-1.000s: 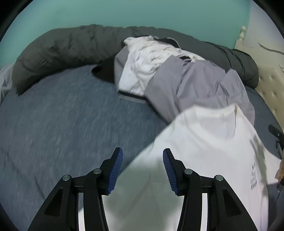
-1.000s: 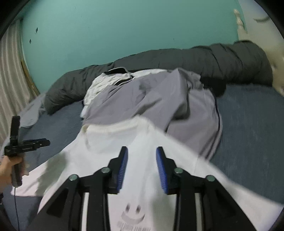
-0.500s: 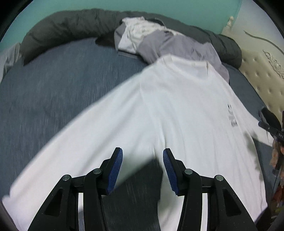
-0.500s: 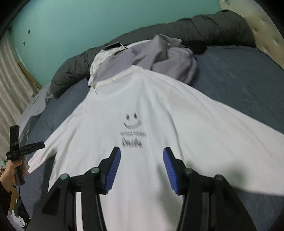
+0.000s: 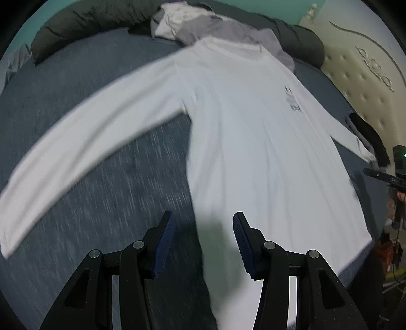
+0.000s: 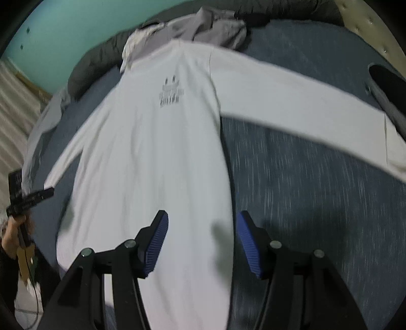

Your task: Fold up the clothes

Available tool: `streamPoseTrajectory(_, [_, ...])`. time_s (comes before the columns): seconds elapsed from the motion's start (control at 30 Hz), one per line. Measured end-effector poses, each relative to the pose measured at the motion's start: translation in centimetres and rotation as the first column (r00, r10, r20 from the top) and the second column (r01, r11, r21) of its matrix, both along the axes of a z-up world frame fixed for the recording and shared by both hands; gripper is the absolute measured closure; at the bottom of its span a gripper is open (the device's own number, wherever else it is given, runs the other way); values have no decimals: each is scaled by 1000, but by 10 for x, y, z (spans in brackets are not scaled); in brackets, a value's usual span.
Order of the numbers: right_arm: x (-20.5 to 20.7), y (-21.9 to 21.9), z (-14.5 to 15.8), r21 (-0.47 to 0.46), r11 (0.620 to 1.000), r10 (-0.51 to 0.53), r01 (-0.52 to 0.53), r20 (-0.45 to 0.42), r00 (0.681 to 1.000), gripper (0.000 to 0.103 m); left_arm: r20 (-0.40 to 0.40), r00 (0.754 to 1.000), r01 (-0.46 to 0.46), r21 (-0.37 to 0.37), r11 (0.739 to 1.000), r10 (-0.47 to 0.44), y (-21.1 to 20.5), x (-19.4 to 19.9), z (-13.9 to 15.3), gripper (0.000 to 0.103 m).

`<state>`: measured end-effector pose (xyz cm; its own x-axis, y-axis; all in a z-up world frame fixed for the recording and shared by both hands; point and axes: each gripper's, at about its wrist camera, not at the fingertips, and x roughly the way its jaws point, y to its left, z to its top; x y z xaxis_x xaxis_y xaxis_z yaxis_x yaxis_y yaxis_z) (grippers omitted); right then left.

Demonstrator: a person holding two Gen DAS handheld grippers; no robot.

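A bed (image 5: 106, 193) with a blue-grey heathered sheet fills most of both views. Along its far edge lies a rolled dark grey duvet (image 5: 83, 22), against a teal wall (image 6: 76, 28). At the head stands a cream tufted headboard (image 5: 355, 83) with carved scrollwork. In the right wrist view, pale striped fabric (image 6: 15, 114), perhaps a curtain, hangs at the left edge. The light is dim and even.

White shirt (image 5: 241, 132) with dark print; blue-grey streaked bedsheet (image 5: 106, 203).
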<state>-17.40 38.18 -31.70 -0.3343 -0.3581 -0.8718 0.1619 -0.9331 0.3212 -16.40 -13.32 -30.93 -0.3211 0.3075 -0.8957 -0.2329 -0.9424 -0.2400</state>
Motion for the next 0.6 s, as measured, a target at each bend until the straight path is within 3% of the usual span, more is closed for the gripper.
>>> streamPoseTrajectory(0.33, [67,6,-13,19,1000,14,-16,101,995,45,107,993,-46,26,999,43,-16,69,-19,51])
streamPoseTrajectory(0.6, [98,14,-17,19,1000,-5,2,150,989,45,131,991,-25,18,1000,23,-15,103,-24,51])
